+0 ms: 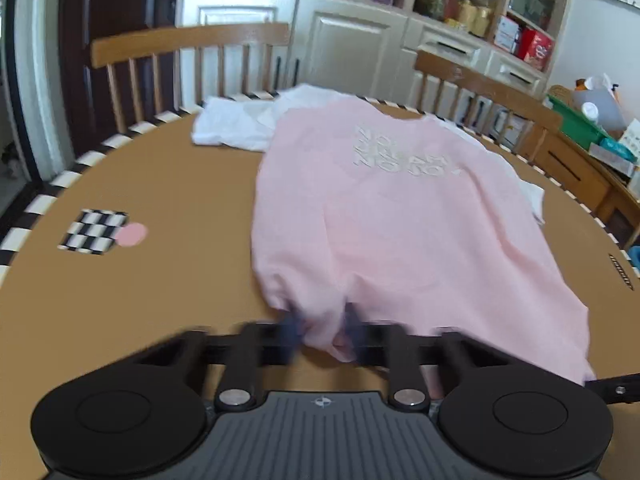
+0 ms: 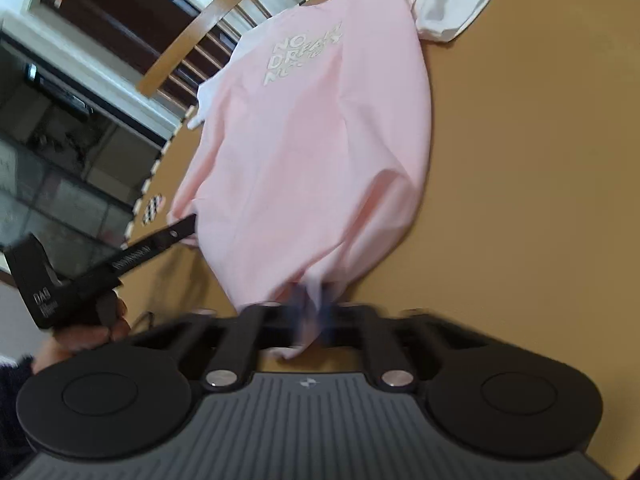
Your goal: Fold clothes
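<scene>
In the left wrist view, a checkered marker point(image 1: 94, 232) with a pink dot point(image 1: 133, 234) lies at nine o'clock on the tan table point(image 1: 160, 184), whose rim is striped black and white. A wooden chair point(image 1: 188, 46) stands behind the table at eleven o'clock. A white garment point(image 1: 236, 124) lies at twelve o'clock near the far rim, partly under the pink shirt point(image 1: 400, 216). The shirt spreads from the middle toward three o'clock, its pale printed lettering facing up. At six o'clock the left gripper point(image 1: 322, 330) is clenched on a bunched fold of the shirt's near hem; blur softens the fingertips. A second chair point(image 1: 484, 88) and cabinet shelves point(image 1: 480, 4) fill one to two o'clock.

In the right wrist view, the person's hand point(image 2: 86, 330) at eight o'clock holds the left gripper, whose finger reaches to the shirt's edge. The pink shirt runs from the middle up to twelve o'clock, the white garment at one o'clock. At six o'clock the right gripper point(image 2: 314, 312) is clamped tight on gathered pink hem cloth.
</scene>
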Demonstrator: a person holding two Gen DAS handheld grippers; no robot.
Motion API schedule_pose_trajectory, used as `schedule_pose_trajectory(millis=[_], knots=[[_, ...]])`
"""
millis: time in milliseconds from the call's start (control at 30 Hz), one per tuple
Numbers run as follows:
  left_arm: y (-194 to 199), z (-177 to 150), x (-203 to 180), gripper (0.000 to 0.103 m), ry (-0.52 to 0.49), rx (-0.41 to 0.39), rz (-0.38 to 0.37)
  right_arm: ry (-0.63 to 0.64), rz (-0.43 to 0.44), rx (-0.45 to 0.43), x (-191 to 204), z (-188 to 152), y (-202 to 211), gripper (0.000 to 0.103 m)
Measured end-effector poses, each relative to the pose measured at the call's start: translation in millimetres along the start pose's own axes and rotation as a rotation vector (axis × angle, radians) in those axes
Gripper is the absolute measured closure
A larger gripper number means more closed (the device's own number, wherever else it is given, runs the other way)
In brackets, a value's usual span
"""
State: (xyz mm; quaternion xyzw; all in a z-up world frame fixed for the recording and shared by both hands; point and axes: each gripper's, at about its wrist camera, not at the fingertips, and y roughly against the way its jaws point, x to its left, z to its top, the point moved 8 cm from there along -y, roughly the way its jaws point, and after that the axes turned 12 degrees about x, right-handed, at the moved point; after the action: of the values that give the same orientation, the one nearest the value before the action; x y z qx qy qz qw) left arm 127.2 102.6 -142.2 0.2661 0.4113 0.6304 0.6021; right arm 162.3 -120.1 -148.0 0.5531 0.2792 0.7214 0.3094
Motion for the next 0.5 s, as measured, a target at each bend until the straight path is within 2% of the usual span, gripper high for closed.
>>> schedule_pose_trajectory(millis=[67,167,267,333,367,400,433,467,500], knots=[[18.0,8.0,0.6,0.092,0.035,0.024,-0.053,0.005,0.031,-0.024,6.7,6.7,14.0,0.1],[74.9,28.2,4.1,0.092,0.061,0.042,-0.116,0.095,0.023,-0.081,19.6,22.7,72.9,0.1],[138.3,62.5,-6.4,0.092,0.001,0.047,-0.158,0.107,0.122,-0.15,37.0,51.8,144.6,0.1],[142.2,85.9,-7.3,0.087,0.011,0.078,-0.181,0.121,0.146,-0.171,43.3,69.9,167.0,0.099],[138.1,96.8,-6.3,0.084,0.019,0.094,-0.19,0.136,0.091,-0.166,37.4,78.5,159.9,0.099],[130.8,106.8,-4.7,0.069,0.021,0.109,-0.192,0.151,0.037,-0.16,31.4,87.2,152.9,0.098],[110.3,112.8,-0.8,0.049,0.004,0.124,-0.161,0.166,-0.018,-0.155,25.3,96.0,146.2,0.095],[83.2,115.4,6.7,0.043,-0.005,0.143,-0.095,0.184,-0.096,-0.138,15.0,101.8,133.9,0.091],[57.8,112.8,16.4,0.045,-0.012,0.165,-0.01,0.2,-0.212,-0.1,-3.1,101.9,112.3,0.087]])
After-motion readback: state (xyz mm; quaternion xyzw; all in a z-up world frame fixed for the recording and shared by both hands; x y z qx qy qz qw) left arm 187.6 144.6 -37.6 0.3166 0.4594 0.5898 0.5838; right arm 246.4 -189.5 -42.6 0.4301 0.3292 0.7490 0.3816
